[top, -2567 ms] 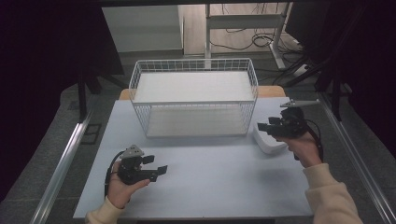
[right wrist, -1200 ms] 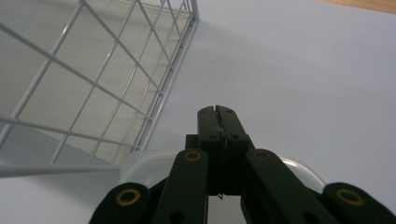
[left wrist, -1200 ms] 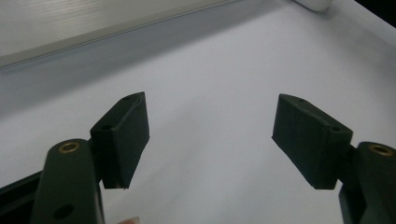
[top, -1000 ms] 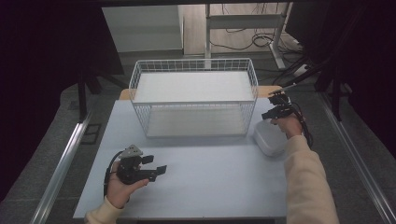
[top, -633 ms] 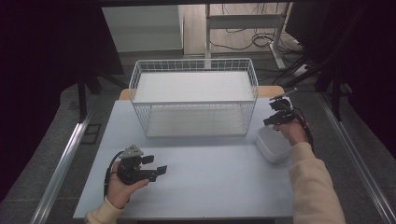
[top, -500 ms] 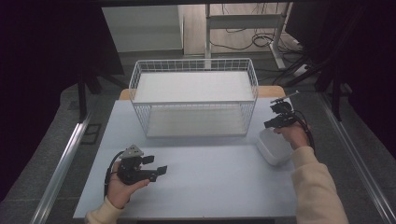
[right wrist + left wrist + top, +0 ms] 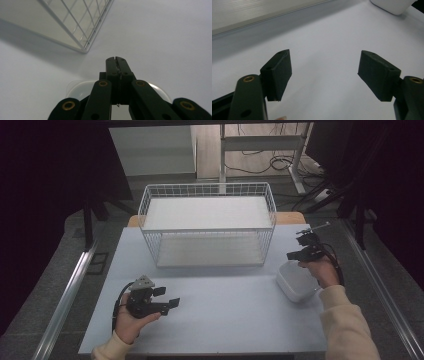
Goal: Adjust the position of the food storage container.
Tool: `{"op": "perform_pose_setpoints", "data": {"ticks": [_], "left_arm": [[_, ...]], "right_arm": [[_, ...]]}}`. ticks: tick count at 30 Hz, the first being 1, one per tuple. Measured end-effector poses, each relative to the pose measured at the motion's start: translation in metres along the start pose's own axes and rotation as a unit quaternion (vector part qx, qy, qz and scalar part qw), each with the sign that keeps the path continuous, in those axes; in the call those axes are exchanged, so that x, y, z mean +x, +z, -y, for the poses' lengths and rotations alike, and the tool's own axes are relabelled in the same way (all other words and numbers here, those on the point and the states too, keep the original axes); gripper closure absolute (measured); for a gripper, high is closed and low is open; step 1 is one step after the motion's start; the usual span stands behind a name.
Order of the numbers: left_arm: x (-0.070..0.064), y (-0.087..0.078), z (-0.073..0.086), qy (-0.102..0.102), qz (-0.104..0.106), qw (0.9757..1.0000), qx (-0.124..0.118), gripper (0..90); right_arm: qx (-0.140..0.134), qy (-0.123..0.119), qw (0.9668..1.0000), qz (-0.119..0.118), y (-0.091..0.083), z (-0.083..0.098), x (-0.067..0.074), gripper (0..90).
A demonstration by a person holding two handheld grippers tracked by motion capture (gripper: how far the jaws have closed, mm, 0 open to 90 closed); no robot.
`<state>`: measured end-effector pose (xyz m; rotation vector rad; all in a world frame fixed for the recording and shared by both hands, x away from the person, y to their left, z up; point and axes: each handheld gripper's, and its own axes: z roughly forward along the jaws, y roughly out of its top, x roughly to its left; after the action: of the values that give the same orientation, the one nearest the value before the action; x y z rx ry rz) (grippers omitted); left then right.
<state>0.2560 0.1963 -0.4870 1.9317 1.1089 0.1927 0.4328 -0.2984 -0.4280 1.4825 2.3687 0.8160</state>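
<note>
Bench (image 7: pixel 225 315): white top, carries everything below.
Wire basket (image 7: pixel 207 227): white, upright at the far middle of the bench.
White container (image 7: pixel 296 281): near right side of the bench, right of the basket, just under the right claw.
Left claw (image 7: pixel 170 297): jaws wide apart, nothing between them, resting low at near left.
Right claw (image 7: pixel 295 254): jaws pressed together, holding nothing, above the container's far edge.

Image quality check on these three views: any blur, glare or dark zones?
High view: table evenly lit, surroundings nearly black, basket sharp. Left gripper view: pads sharp, tub at the top edge soft. Right gripper view: shut tool in focus, basket wires slightly soft, casting a broad shadow; no glare.
</note>
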Motion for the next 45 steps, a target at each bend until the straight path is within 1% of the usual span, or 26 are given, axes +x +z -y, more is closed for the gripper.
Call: {"op": "perform_pose_setpoints", "data": {"ticks": [2, 5, 6, 7, 8, 10, 13, 16, 18, 23, 26, 28, 32, 37, 41, 43, 45], "left_arm": [[0.001, 0.0, 0.0, -0.001, 0.0, 1.0, 0.0, 26.6], [0.0, 0.0, 0.0, -0.001, 0.0, 1.0, 0.0, 26.6], [0.0, 0.0, 0.0, -0.001, 0.0, 1.0, 0.0, 26.6], [0.0, 0.001, -0.001, 0.0, 0.0, 1.0, 0.0, 26.6], [-0.001, 0.0, -0.001, 0.001, 0.0, 1.0, 0.0, 26.6], [-0.002, 0.0, -0.003, 0.002, 0.001, 1.0, -0.002, 26.6], [-0.002, -0.001, -0.004, 0.001, 0.002, 1.0, -0.004, 26.4], [-0.002, 0.0, -0.004, 0.0, 0.002, 1.0, -0.004, 26.4], [-0.002, 0.0, -0.004, 0.0, 0.002, 1.0, -0.001, 26.3], [-0.001, 0.0, -0.004, 0.0, 0.002, 1.0, 0.0, 26.4], [-0.002, 0.001, -0.004, 0.001, 0.002, 1.0, 0.0, 26.3], [-0.002, 0.001, -0.004, 0.001, 0.002, 1.0, 0.001, 26.3], [-0.003, 0.001, -0.004, 0.002, 0.003, 1.0, 0.001, 26.2], [-0.002, 0.002, -0.003, 0.002, 0.003, 1.0, 0.004, 26.2], [-0.003, 0.002, -0.004, 0.003, 0.004, 1.0, 0.003, 26.2], [-0.003, 0.001, -0.003, 0.003, 0.004, 1.0, 0.003, 26.2], [-0.003, 0.002, -0.003, 0.002, 0.004, 1.0, 0.003, 26.2]], "right_arm": [[-0.016, 0.001, 0.9999, 0.004, -0.012, 0.004, -0.004, 89.1], [-0.034, 0.01, 0.9991, 0.022, -0.033, 0.015, -0.015, 89.1], [-0.034, 0.01, 0.9991, 0.022, -0.033, 0.015, -0.015, 89.1], [-0.037, 0.017, 0.9986, 0.034, -0.04, 0.023, -0.023, 89.1], [-0.036, 0.023, 0.9983, 0.04, -0.044, 0.029, -0.029, 89.1], [-0.027, 0.03, 0.9981, 0.047, -0.045, 0.039, -0.039, 89.1], [-0.017, 0.036, 0.998, 0.049, -0.043, 0.053, -0.047, 89.1], [-0.003, 0.031, 0.9984, 0.048, -0.038, 0.063, -0.05, 89.1], [0.004, 0.026, 0.998, 0.057, -0.035, 0.068, -0.049, 89.1], [0.01, 0.022, 0.9984, 0.051, -0.032, 0.078, -0.05, 89.1], [0.006, 0.022, 0.9988, 0.044, -0.032, 0.083, -0.049, 89.2], [0.006, 0.021, 0.9988, 0.044, -0.033, 0.083, -0.049, 89.2], [0.008, 0.01, 0.9992, 0.038, -0.031, 0.083, -0.041, 89.2], [0.011, -0.011, 0.9995, 0.029, -0.029, 0.083, -0.024, 89.2], [0.012, -0.031, 0.9993, 0.016, -0.025, 0.083, -0.009, 89.2], [0.016, -0.036, 0.9992, 0.01, -0.023, 0.083, -0.002, 89.1], [0.02, -0.046, 0.9987, 0.005, -0.02, 0.082, 0.005, 89.1]]}}
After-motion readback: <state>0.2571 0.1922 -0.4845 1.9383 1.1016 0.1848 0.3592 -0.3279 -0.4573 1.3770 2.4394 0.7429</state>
